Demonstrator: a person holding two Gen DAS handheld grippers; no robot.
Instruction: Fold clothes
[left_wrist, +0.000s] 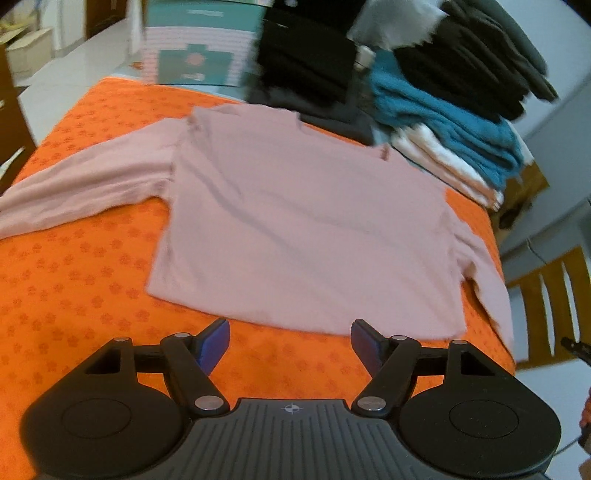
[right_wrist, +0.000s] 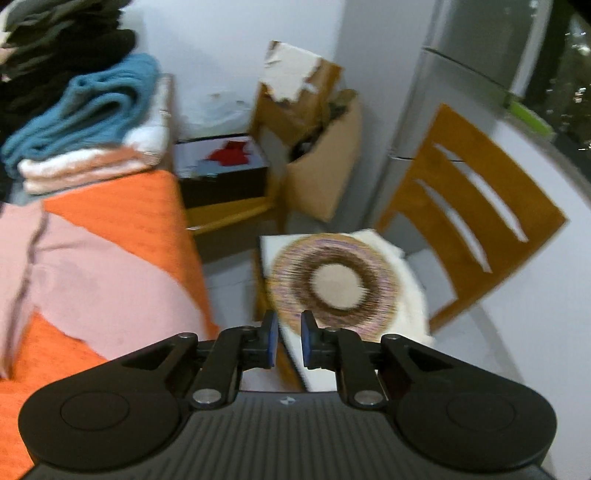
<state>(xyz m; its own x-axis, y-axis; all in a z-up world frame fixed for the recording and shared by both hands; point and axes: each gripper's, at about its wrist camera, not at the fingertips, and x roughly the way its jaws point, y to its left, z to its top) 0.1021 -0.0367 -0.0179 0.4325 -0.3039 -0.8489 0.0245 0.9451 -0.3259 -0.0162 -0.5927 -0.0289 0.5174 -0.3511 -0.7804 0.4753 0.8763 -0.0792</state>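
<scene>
The pink long-sleeved shirt (left_wrist: 306, 229) lies flat on the orange-covered counter (left_wrist: 85, 280), whole only in the left view. The left hand-held gripper (left_wrist: 290, 338) hovers wide open and empty at its hem. The right hand-held gripper (right_wrist: 288, 339), narrowly parted and empty, points past the counter edge at a chair cushion (right_wrist: 332, 280).

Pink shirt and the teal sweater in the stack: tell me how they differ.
The pink shirt lies spread flat on the orange cloth, one sleeve stretched out; the teal sweater is folded. The pink shirt lies alone in a single layer; the teal sweater sits within a pile, dark clothes on top. Both rest on the same surface.
</scene>
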